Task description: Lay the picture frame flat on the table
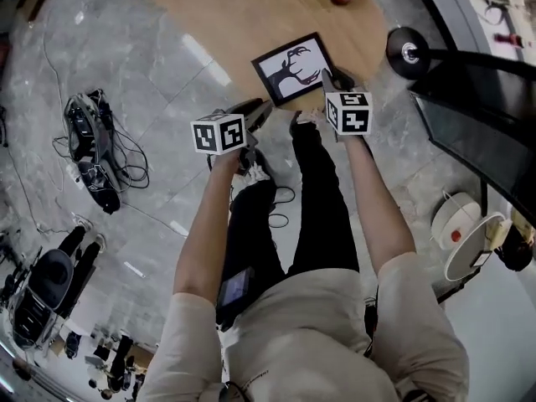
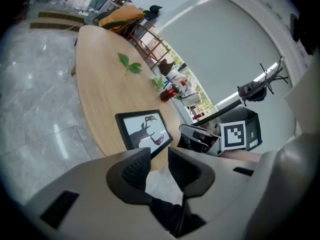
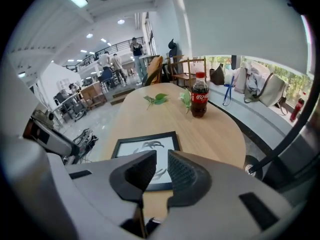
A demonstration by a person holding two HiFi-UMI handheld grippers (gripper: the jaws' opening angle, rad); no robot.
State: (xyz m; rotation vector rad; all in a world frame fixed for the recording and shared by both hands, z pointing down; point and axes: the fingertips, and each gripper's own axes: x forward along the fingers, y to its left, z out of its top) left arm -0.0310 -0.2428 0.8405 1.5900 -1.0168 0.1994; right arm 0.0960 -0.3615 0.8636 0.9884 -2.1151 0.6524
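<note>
1. Two grippers in the head view, both just short of the table (image 1: 209,7) edge. The left gripper (image 1: 258,113) and right gripper (image 1: 338,79) sit on either side of the picture frame (image 1: 293,69) without touching it. The frame lies face up near the near edge of the table, within easy reach. It looks flat already, so I judge the task done or nearly done. The marker cubes show black-and-white squares only, no letters.
2. Left gripper view: the jaws of the left gripper (image 2: 159,159) stand a little apart and pinch nothing, with only floor and a trouser leg behind the gap. The frame (image 2: 144,131) is ahead on the wood, showing an antlered animal print. No caption can be read.
3. Right gripper view: the right gripper (image 3: 162,166) is also slightly spread and empty. The frame (image 3: 145,146) lies beyond its tips, apart from them. A cola bottle (image 3: 200,98) stands well behind the frame, out of the way. It has a red label with white script, too small to spell out.
</note>
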